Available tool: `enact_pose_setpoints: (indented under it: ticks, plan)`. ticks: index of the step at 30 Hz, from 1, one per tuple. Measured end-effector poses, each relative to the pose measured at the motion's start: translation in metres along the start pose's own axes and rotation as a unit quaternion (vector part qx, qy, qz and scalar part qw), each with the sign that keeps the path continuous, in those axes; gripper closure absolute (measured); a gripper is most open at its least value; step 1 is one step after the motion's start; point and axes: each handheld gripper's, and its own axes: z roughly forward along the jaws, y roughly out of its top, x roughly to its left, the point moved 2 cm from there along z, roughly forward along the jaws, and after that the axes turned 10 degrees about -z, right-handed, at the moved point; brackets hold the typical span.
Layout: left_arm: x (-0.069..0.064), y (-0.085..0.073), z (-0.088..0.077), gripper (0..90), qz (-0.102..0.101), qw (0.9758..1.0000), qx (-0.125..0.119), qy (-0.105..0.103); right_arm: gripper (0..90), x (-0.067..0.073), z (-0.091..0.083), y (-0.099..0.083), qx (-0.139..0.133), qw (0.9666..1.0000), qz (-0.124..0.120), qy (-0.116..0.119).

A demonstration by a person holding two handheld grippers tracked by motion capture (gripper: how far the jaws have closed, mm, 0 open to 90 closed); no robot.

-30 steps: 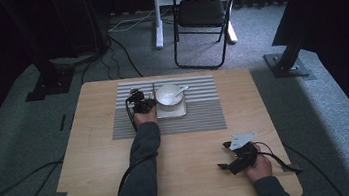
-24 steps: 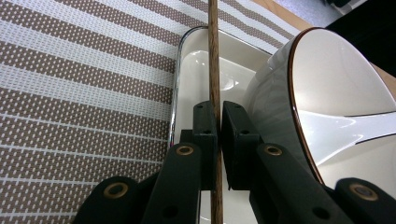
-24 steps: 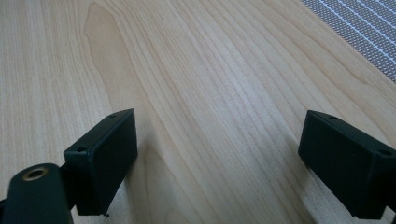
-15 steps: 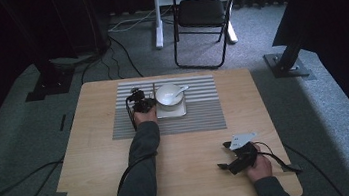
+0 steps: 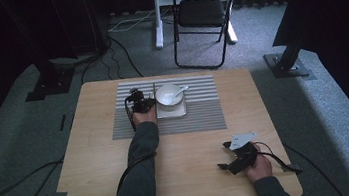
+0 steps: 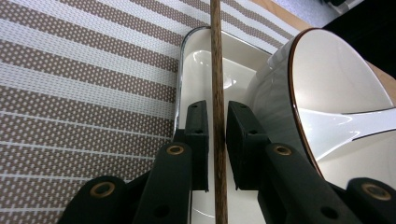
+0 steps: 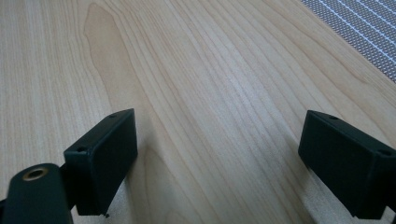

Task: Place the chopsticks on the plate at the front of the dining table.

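Striped placemat (image 6: 70,93) underlies left fingers (image 6: 198,135), just loosened, flanking a cut-off chopstick (image 6: 216,70); right fingers (image 7: 105,154) wide.

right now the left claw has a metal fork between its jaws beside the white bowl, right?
Not a fork. The left gripper view shows the left claw with a thin brown wooden stick, probably a chopstick, between its jaws, which have just been opening, with slight gaps at the pads. It does lie beside the white bowl.

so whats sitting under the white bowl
The white bowl stands on a square white dish, which lies on the striped mat. A spoon rests inside the bowl. The dish's middle is covered by the bowl.
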Motion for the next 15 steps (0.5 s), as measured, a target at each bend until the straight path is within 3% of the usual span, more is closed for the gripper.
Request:
enact_pose_setpoints:
  ticks: [15]
  plan:
    - [0.010, 0.004, -0.015, 76.7, 0.003, 1.0000, -0.009, 0.001, 11.1, 0.000, 0.000, 0.000, 0.000, 1.0000, 0.000, 0.000]
